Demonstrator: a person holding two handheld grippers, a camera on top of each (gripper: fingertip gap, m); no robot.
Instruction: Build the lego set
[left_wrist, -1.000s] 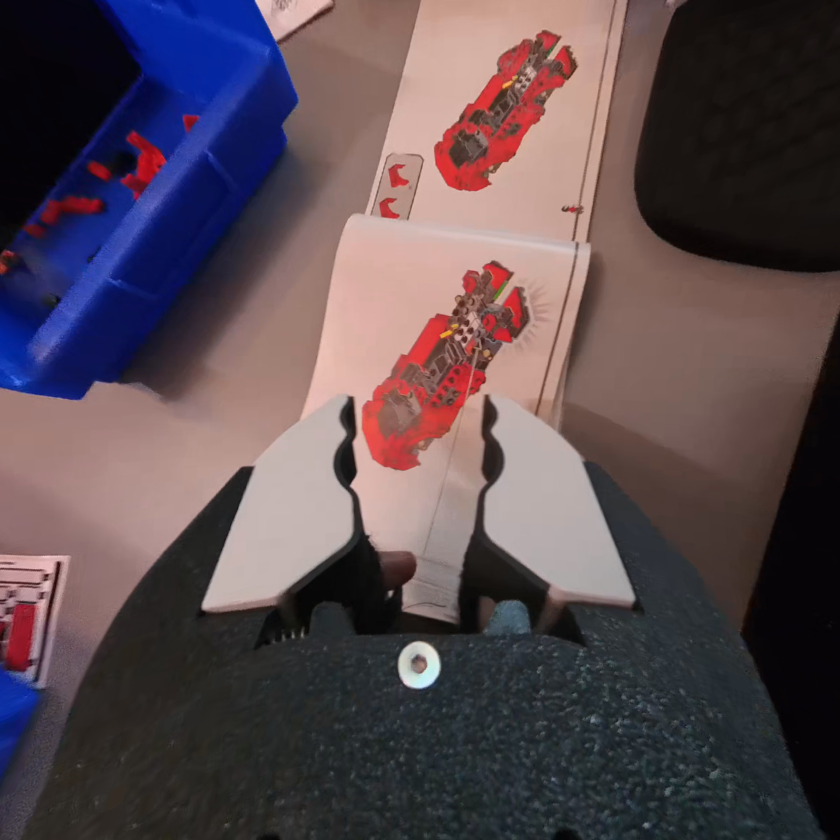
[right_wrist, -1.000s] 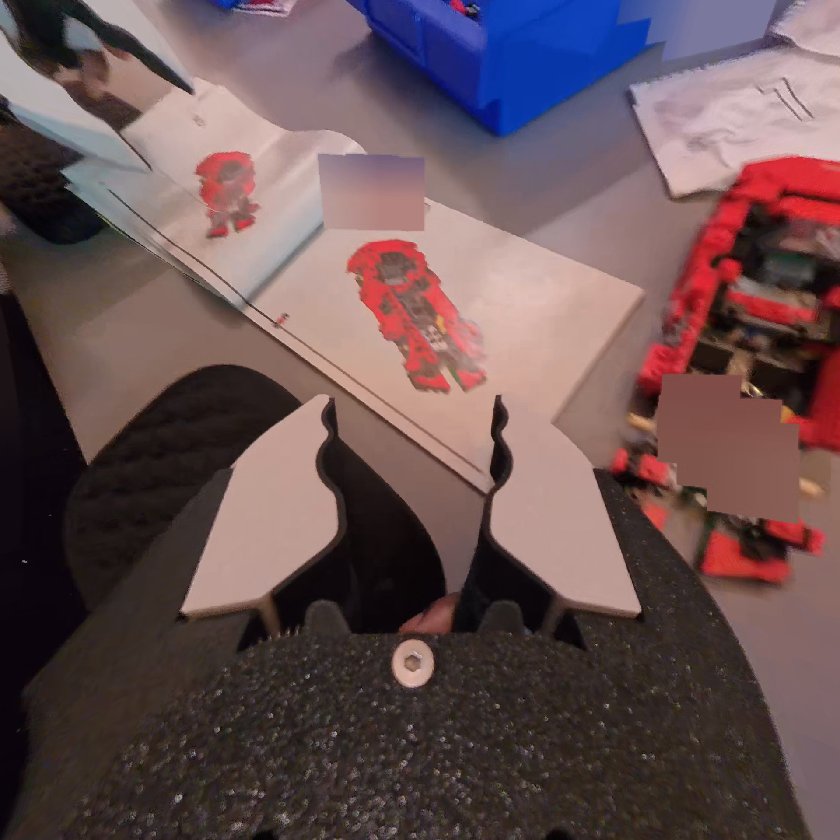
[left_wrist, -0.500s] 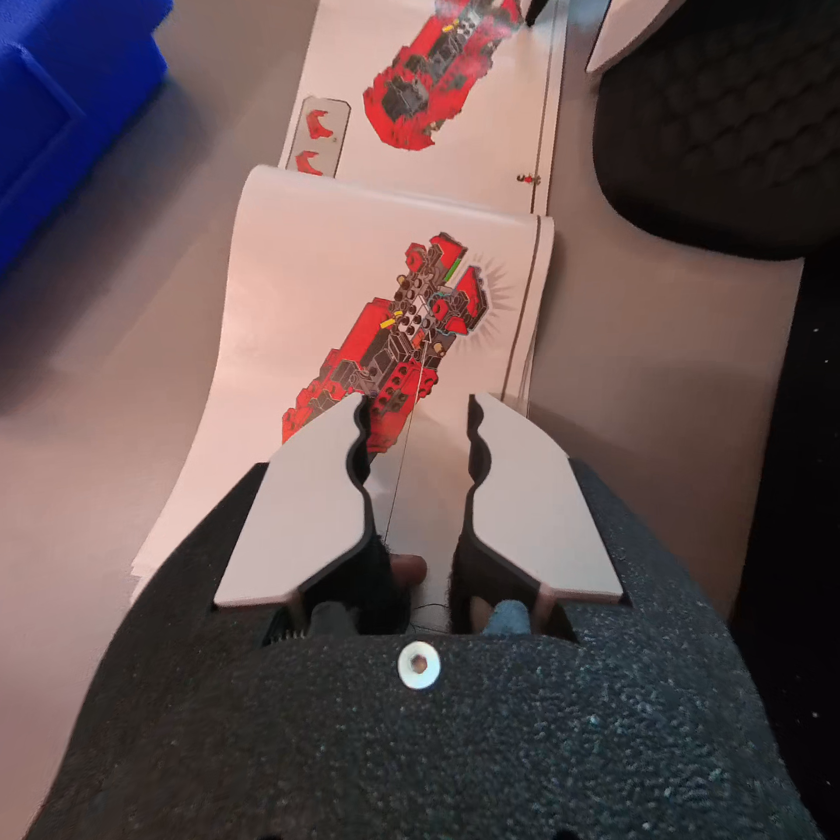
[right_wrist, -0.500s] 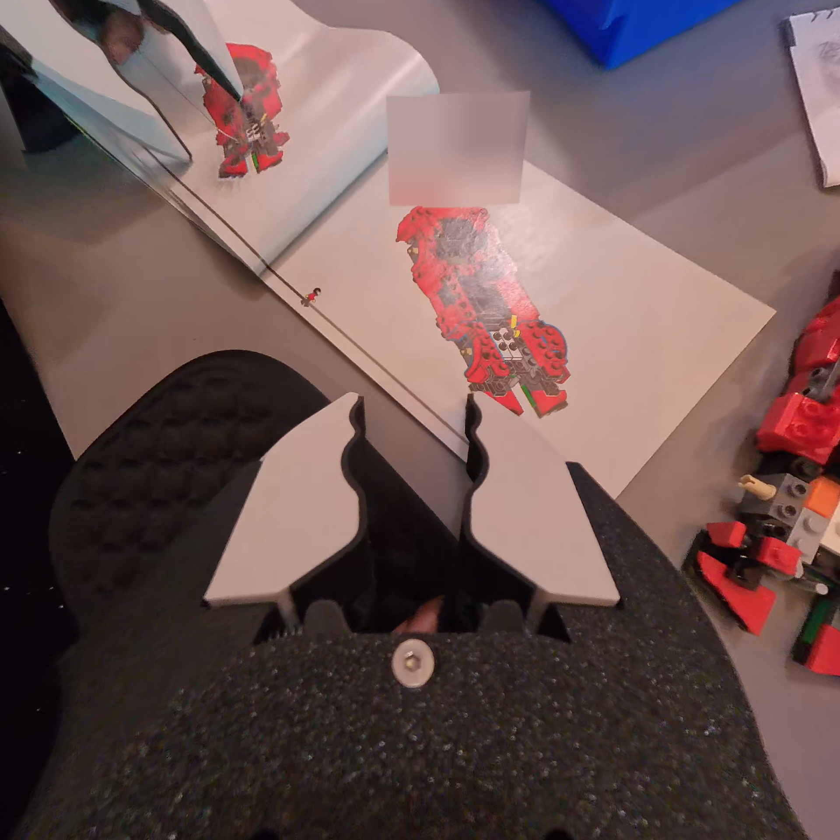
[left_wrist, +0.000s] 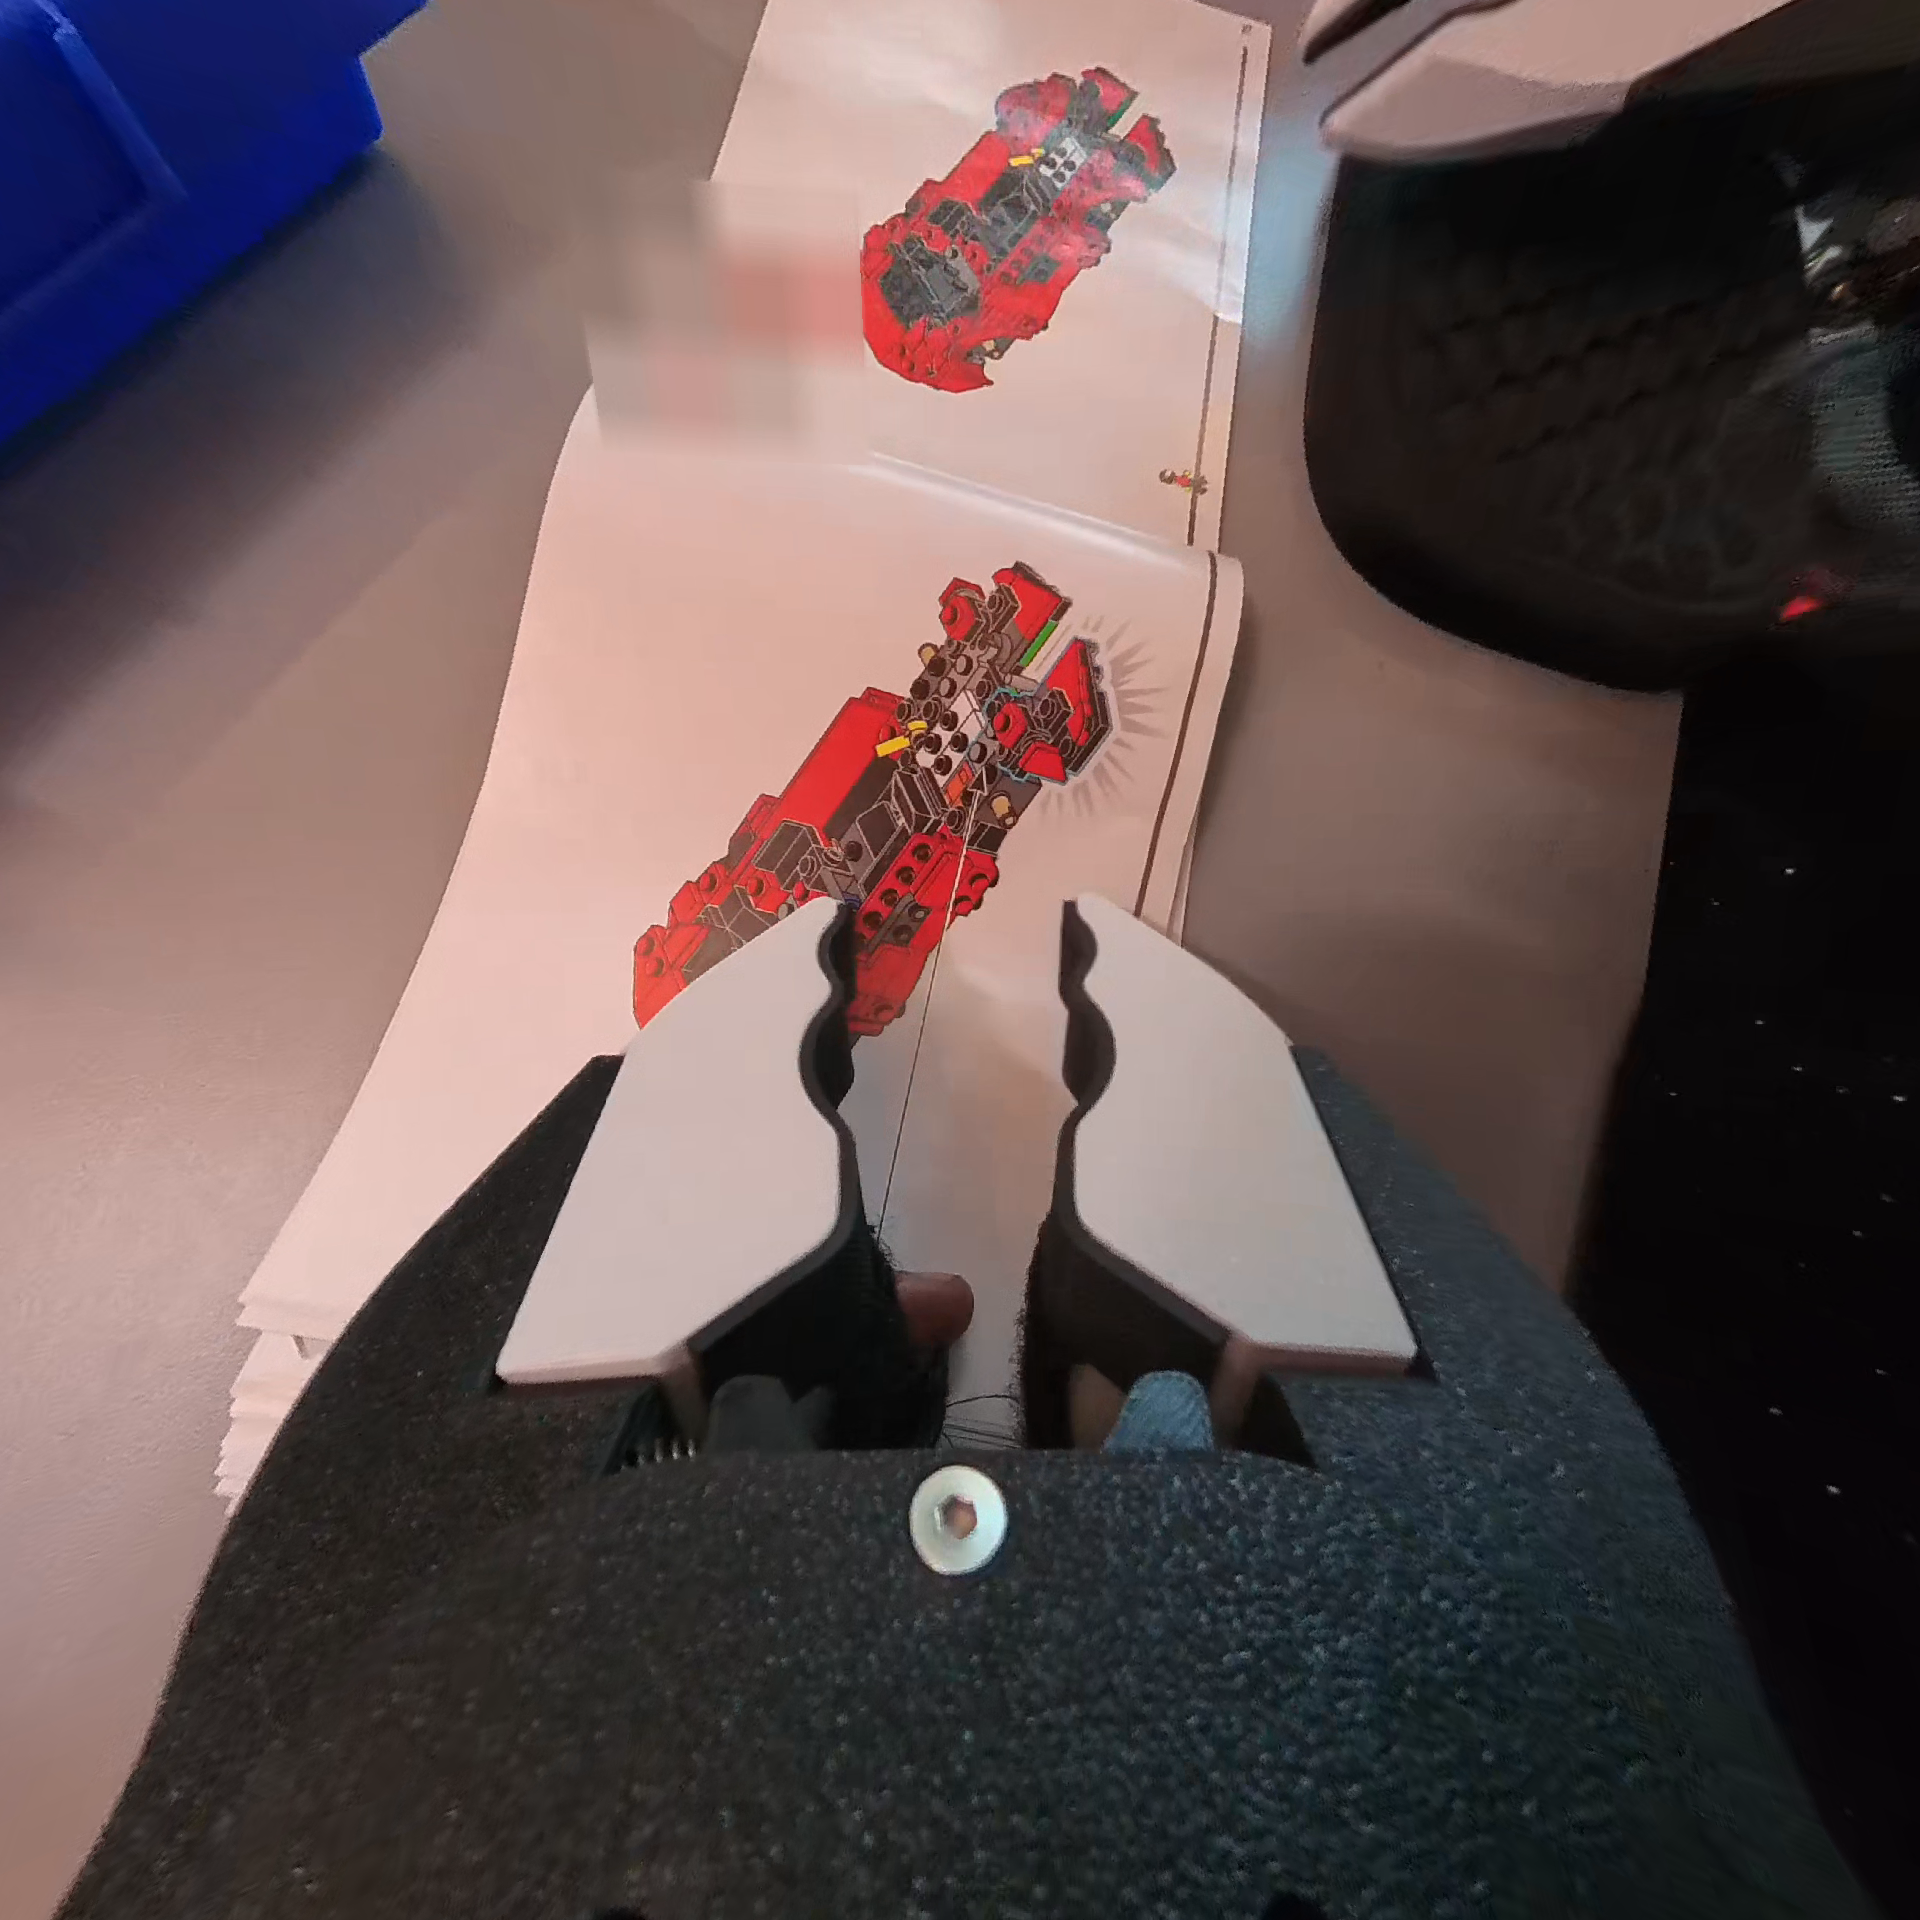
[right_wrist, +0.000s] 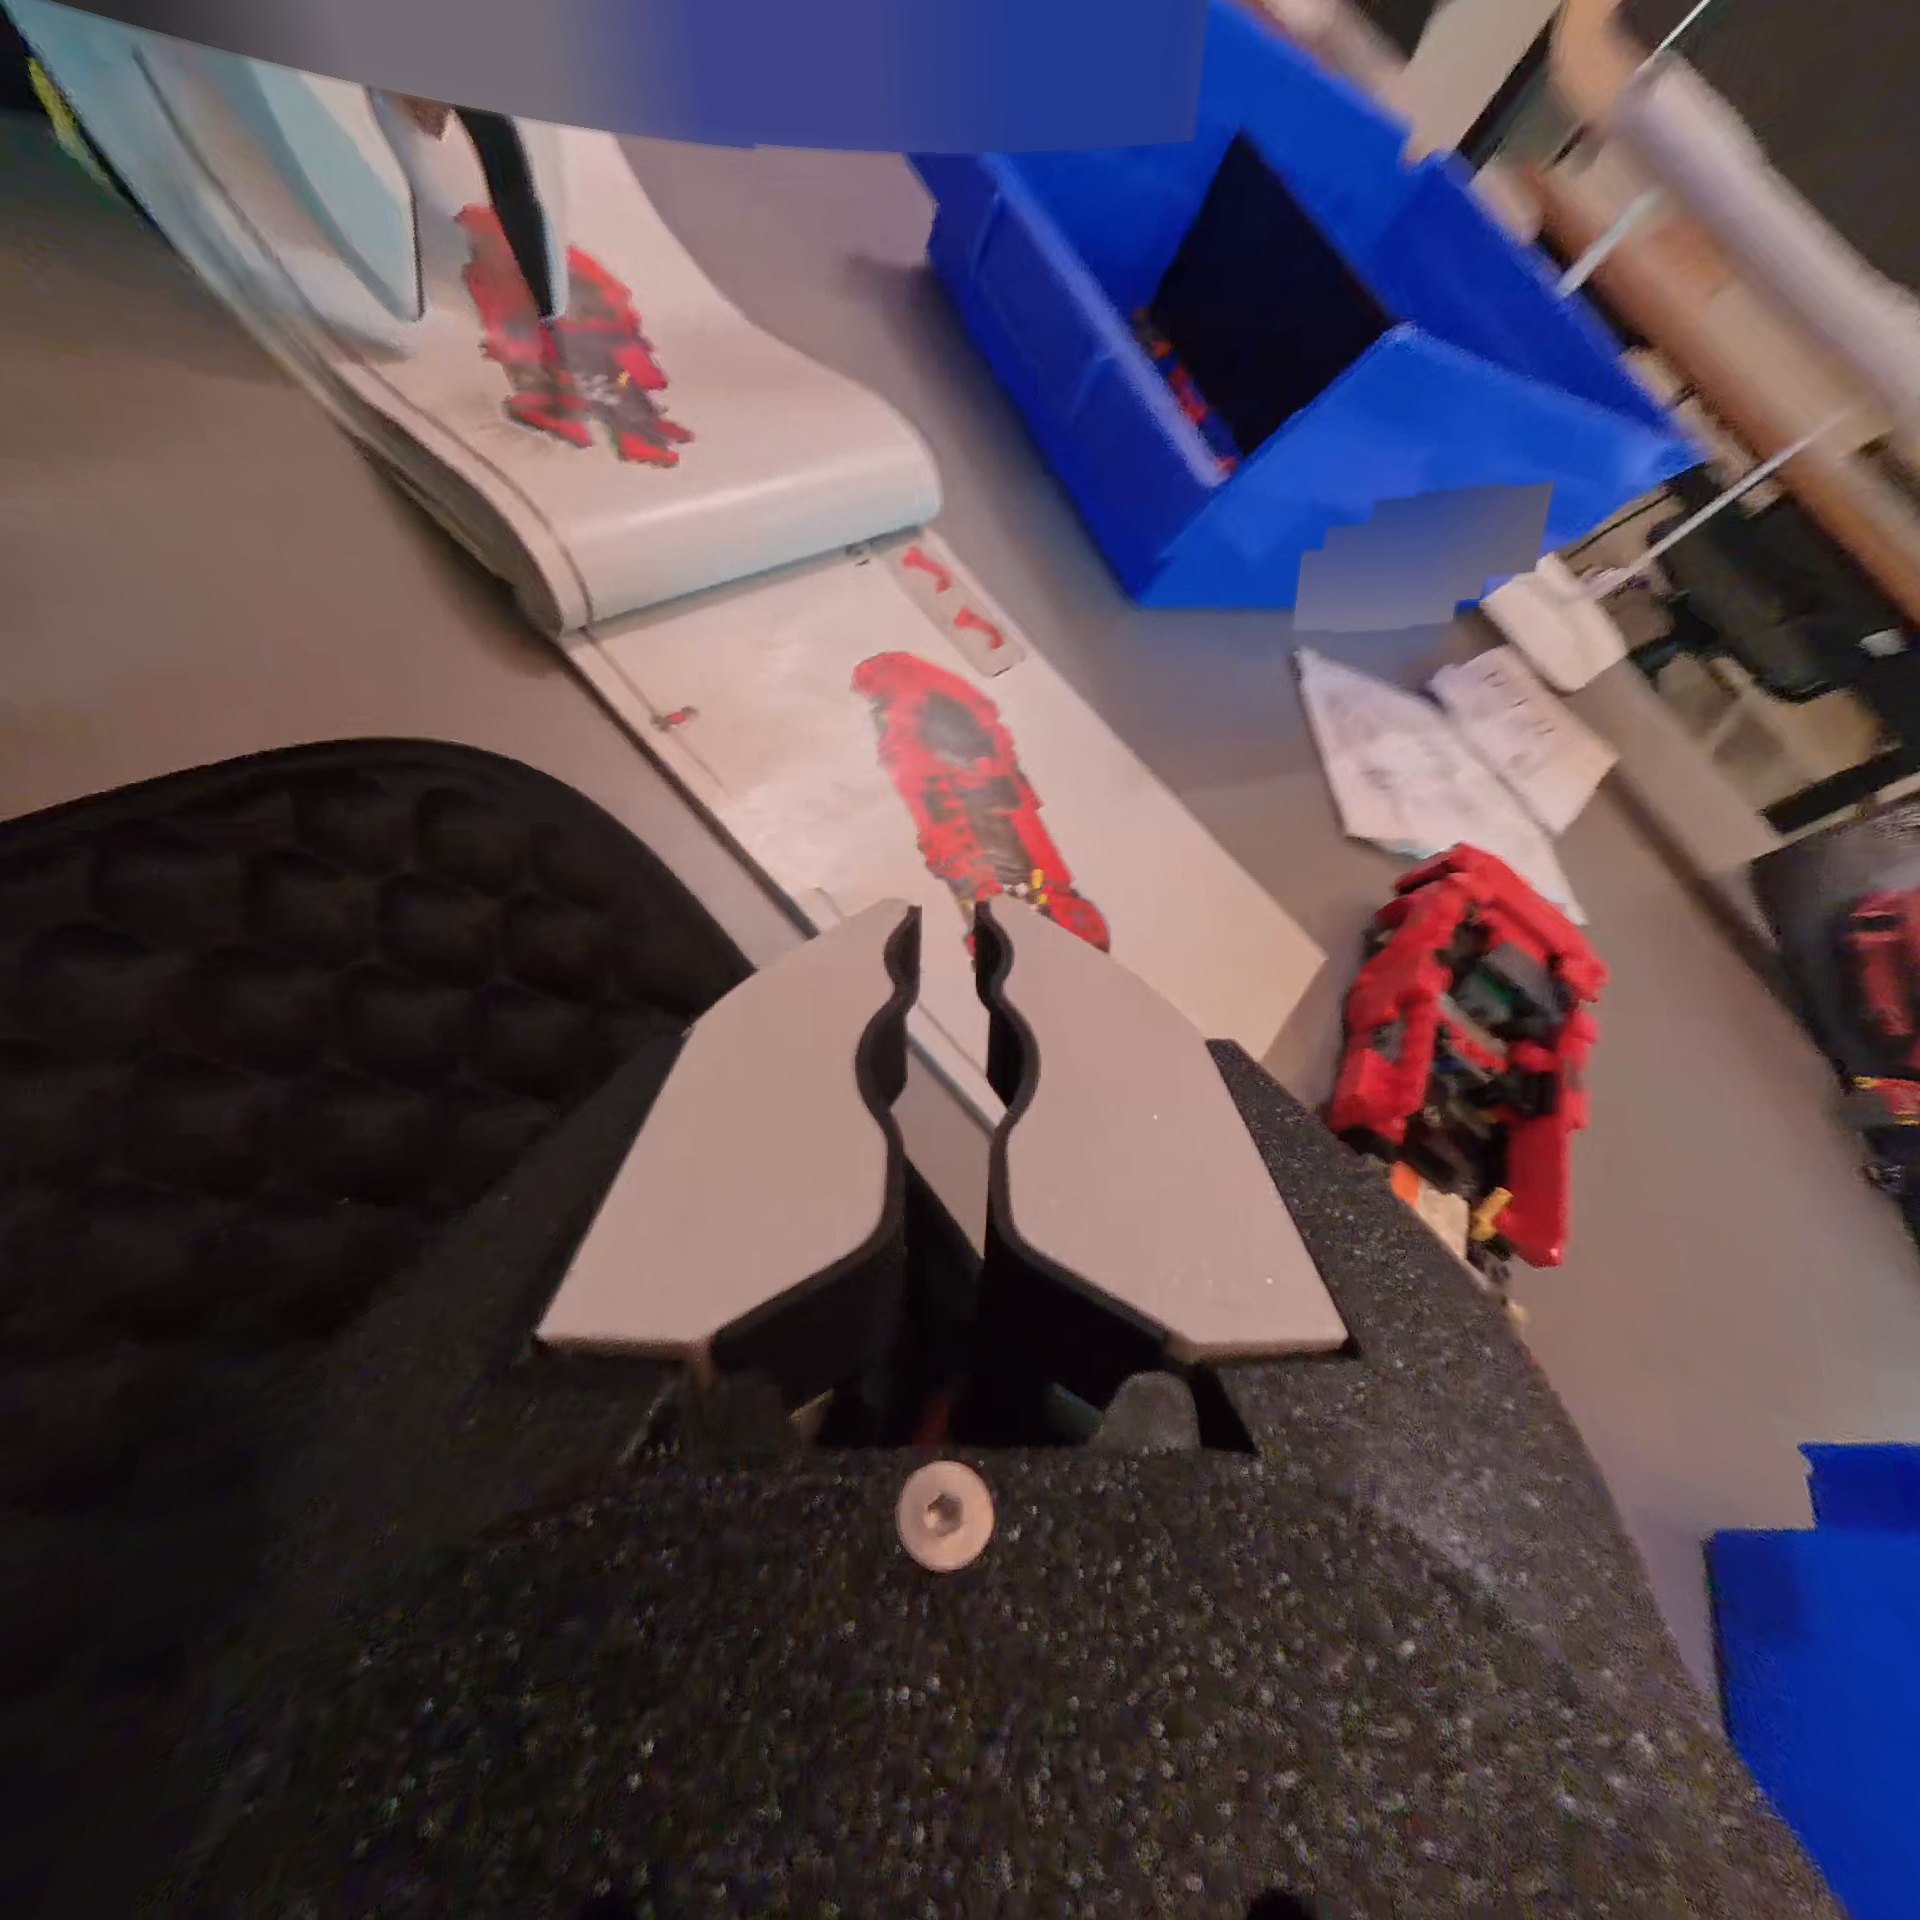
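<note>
I'm lifting my right gripper (right_wrist: 948, 935) off the booklet (left_wrist: 790, 727), its jaws narrowing to a slit, empty; left gripper (left_wrist: 948, 940) hovering half-open, empty. The car (right_wrist: 1465, 1049), centre-right, is coming into view, likely next.

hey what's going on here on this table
A person with a gripper in each hand is partway through a Lego build and seems to be checking the instruction booklet, which lies open on the grey table. The left gripper hovers open over a curled page. The right gripper, nearly closed and empty, is beside the booklet. The half-built red car sits untouched to the right, with a blue parts bin behind.
</note>
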